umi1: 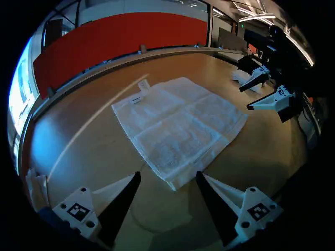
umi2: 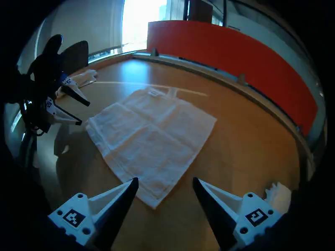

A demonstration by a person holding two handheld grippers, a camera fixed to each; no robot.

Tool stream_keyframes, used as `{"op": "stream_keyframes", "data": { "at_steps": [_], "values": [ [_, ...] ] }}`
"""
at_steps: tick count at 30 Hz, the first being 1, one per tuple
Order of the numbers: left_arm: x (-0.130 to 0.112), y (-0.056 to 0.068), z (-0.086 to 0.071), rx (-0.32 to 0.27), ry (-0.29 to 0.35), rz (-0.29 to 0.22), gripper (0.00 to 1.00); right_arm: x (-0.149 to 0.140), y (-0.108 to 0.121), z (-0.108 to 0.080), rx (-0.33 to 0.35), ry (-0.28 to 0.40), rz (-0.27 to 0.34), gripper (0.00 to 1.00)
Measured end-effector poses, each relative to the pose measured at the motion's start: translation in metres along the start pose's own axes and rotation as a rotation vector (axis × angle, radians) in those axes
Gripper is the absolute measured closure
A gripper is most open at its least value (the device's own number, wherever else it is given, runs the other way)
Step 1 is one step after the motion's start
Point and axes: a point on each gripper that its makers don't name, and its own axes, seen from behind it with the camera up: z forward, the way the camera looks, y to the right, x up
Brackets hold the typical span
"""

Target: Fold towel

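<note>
Though the white towel (umi1: pixel 180 125) bears a label (umi1: pixel 143 85) too small to read, the left gripper (umi1: pixel 167 172) and right gripper (umi2: pixel 165 179) fingers gape empty.

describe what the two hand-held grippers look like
They match. The left hand-held gripper and the right hand-held gripper each have two white wedge-shaped fingers that taper to points and are black along their inner faces. Near each base sits a square black-and-white marker with small holes around it.

No legible text; towel tag (umi1: pixel 143 85) too small to read.
</note>
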Motion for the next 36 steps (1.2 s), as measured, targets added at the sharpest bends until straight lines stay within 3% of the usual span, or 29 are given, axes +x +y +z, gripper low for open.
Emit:
{"op": "stream_keyframes", "data": {
  "at_steps": [18, 27, 36],
  "values": [
    [-0.017, 0.012, 0.018, -0.035, -0.041, -0.006, 0.02, -0.036, -0.009, 0.015, 0.034, -0.073, -0.010, 0.01],
    [-0.018, 0.013, 0.022, -0.040, -0.043, -0.008, 0.02, -0.039, -0.010, 0.019, 0.048, -0.077, -0.005, 0.02],
    [-0.020, 0.012, 0.022, -0.027, -0.046, 0.011, 0.04, -0.040, -0.013, 0.020, 0.079, -0.070, 0.010, 0.11]
  ]
}}
